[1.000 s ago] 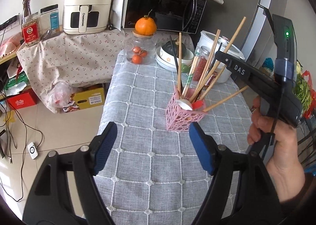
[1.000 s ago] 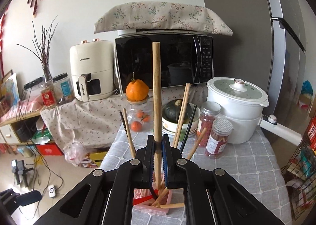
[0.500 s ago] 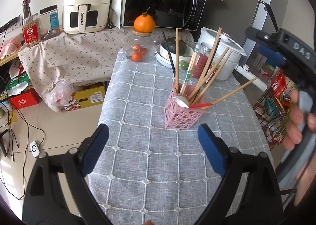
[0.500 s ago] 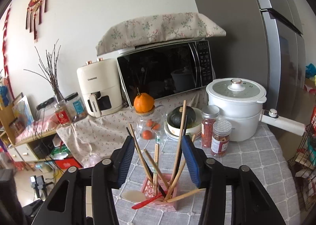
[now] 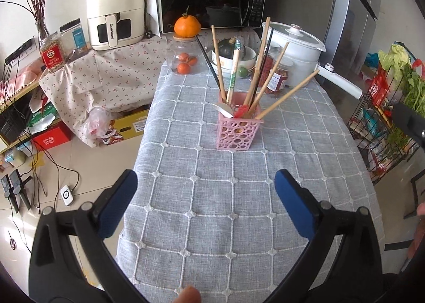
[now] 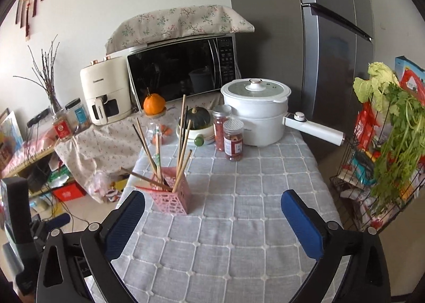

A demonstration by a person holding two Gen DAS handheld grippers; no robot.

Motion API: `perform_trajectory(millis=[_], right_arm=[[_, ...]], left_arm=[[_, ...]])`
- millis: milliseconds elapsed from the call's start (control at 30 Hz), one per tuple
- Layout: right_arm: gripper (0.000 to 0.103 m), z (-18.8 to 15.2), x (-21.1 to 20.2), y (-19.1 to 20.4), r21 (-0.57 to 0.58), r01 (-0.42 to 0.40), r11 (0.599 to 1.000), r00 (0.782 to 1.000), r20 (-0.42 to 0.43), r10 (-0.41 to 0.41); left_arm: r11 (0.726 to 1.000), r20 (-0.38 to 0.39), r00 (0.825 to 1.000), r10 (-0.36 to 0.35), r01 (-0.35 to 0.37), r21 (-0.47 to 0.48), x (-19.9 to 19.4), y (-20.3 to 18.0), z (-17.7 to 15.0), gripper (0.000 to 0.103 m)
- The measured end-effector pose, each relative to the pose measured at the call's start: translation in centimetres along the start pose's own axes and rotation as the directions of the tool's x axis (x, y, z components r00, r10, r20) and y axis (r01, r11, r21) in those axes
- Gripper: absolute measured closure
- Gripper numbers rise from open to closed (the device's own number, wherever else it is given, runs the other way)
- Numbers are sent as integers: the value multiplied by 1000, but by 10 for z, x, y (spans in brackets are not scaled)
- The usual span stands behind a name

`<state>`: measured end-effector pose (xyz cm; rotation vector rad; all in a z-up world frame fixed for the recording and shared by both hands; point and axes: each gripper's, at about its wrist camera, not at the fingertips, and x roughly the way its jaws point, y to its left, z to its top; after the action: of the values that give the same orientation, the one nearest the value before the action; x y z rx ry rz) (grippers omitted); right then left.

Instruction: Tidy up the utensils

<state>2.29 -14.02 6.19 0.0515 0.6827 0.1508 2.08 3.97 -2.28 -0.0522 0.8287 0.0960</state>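
"CHANGHONG" reads on the air fryer [image 5: 114,12] far beyond my claws. Ahead of my left claw [image 5: 205,200] stands the pink lattice holder [image 5: 235,131], bristling with chopsticks [image 5: 288,93]. Both claws, right [image 6: 212,219] included, have just spread wide, gripping nothing.

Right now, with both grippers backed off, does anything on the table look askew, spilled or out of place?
Nothing spilled or damaged. The pink holder stands upright on the grey tablecloth, but the chopsticks in it splay in all directions rather than standing bundled, one leaning far out. The white spoon and red utensil rest across its rim.
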Motion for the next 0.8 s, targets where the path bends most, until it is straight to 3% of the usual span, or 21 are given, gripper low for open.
perform_trajectory(millis=[200,367,800], right_arm=[[0,-27,-9,-12,-14,60,998,997,-50,-60],[0,-31,-13,-23,-41,107,993,993,-43,-109],[0,-31,-8,-21,-51,122,991,992,-38,-124]], left_arm=[[999,27,999,39,-39,18,-15,-14,-11,1],[998,67,997,46,-49,34,-25,-23,-10,1],[999,108,994,25,-29,42,-36,-31,-11,1]])
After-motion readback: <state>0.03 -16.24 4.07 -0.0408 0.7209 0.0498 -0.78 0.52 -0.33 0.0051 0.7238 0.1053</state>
